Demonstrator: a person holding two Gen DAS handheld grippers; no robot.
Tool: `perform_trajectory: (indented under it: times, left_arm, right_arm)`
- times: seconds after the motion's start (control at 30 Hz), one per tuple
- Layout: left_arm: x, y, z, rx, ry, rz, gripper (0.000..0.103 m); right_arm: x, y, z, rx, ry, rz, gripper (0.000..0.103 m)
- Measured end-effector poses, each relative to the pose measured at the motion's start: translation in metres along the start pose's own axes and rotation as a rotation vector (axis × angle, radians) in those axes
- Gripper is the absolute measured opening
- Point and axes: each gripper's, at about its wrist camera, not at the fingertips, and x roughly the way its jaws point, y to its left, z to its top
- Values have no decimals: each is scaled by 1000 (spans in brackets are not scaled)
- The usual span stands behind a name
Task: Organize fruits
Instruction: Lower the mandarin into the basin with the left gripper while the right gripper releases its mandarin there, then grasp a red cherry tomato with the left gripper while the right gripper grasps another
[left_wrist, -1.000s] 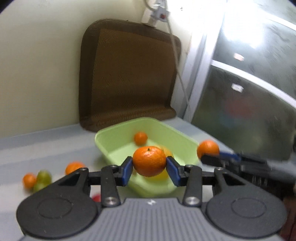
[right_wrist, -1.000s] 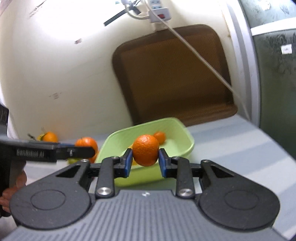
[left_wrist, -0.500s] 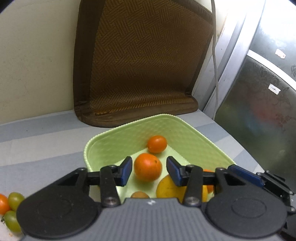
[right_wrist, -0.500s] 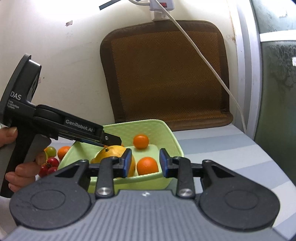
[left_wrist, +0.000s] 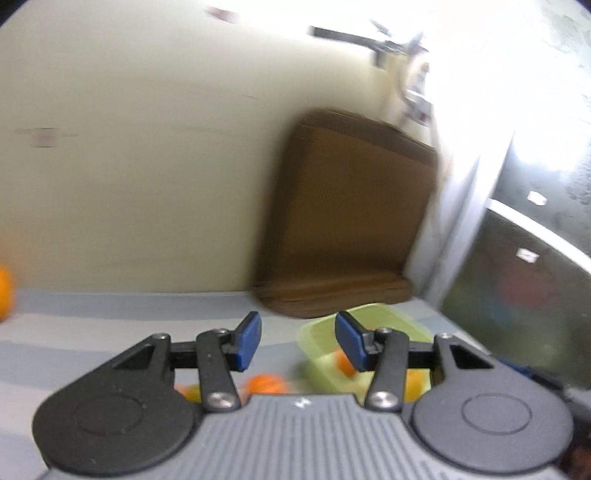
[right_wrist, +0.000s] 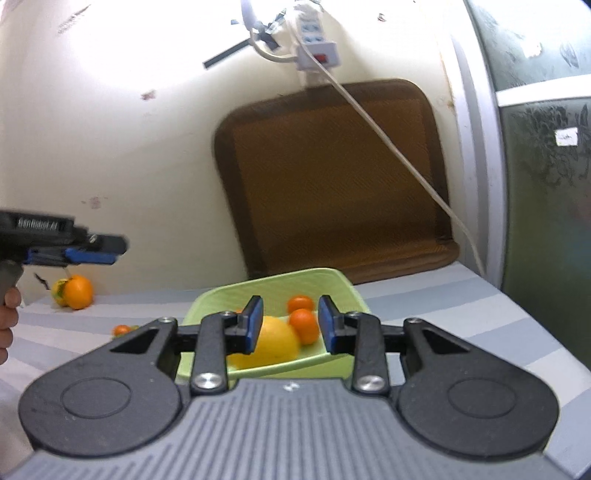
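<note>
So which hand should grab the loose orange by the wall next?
Probably left. The left gripper is empty, its fingers opening, and sits on the side of the orange by the wall. The right gripper, also empty, faces the green bowl.

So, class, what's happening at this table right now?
A person is sorting fruit with two handheld grippers. Both hold nothing: the right gripper hangs open over the green tray, which holds small oranges and a yellow fruit; the left gripper has jaws opening, empty. More oranges wait on the table.
</note>
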Motion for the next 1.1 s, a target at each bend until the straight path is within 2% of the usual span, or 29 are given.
perform_trajectory:
  times: [0.17,0.3,0.4,0.5,0.7,0.77,0.83,0.97,1.1]
  left_arm:
    - [-30,38,-42,6,43,180,45]
    - [-33,53,-78,3,93,223,45]
    - [-29,57,-96,-17,125,190,45]
    - [-22,51,-100,-19,133,140,43]
    - [-17,34,-98,-3,116,60,43]
    - [-18,31,-97,-10,117,44,43]
    - [-13,28,-95,-21,128,19,43]
    - [-3,20,-93,-28,145,-18,43]
    - [8,7,-90,-14,158,-34,43]
  right_arm:
    - [-2,30,-13,-16,39,75,35]
    - [9,60,-30,-55,111,138,35]
    - [29,79,-37,-93,177,168,35]
    - [52,94,-39,-133,229,171,35]
    - [90,115,-43,-282,269,103,35]
    - [96,119,-45,-319,271,104,31]
    - [101,129,-46,-361,263,95,34]
    - [102,138,-52,-440,251,49,34]
    - [104,141,-55,-516,252,41,32]
